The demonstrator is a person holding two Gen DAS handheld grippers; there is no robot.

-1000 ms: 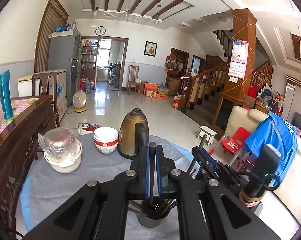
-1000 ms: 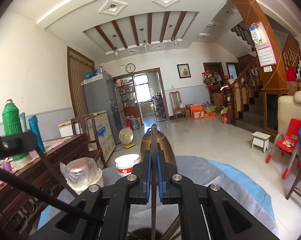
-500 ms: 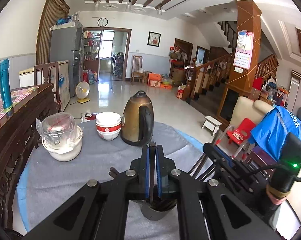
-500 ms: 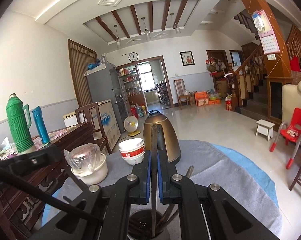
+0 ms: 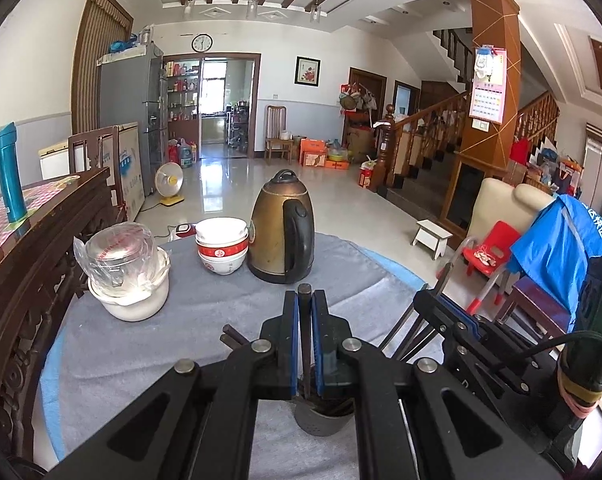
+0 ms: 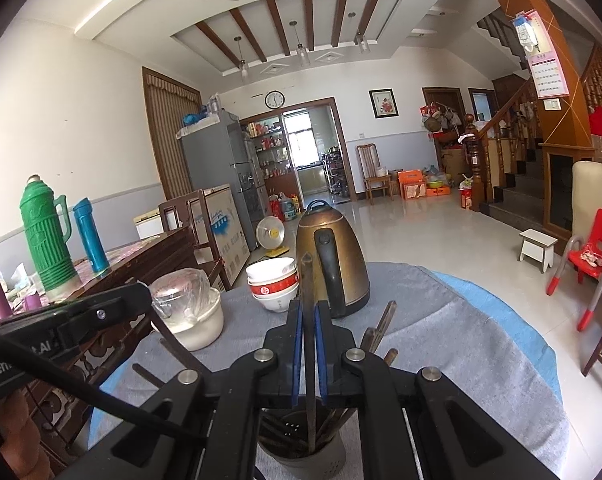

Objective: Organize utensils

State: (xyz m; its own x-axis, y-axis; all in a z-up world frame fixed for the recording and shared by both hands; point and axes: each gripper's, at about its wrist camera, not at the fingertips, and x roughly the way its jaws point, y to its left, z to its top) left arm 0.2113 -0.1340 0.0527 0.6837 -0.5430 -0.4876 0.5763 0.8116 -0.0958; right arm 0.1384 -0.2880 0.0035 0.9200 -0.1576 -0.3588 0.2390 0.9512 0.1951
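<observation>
A grey perforated utensil holder [image 5: 321, 420] stands on the grey cloth under both grippers; it also shows in the right wrist view [image 6: 301, 456], with several dark chopsticks in it. My left gripper [image 5: 304, 300] is shut on a dark chopstick [image 5: 305, 340] whose lower end is in the holder. My right gripper [image 6: 307, 312] is shut on another dark chopstick [image 6: 308, 320], upright, its lower end inside the holder. The right gripper shows at the right in the left wrist view [image 5: 445, 304]. Other chopsticks [image 6: 381, 324] lean out of the holder.
A brass kettle [image 5: 283, 228], stacked red-and-white bowls [image 5: 221, 246] and a white pot holding a bagged jar [image 5: 127, 280] stand at the table's far side. A dark wooden sideboard [image 5: 33, 264] with flasks lies left. Chairs and a sofa are on the right.
Both grippers have lowered toward the holder with their chopsticks. The chopstick ends now sit deeper in the holder, and the kettle and bowls appear nearer.
</observation>
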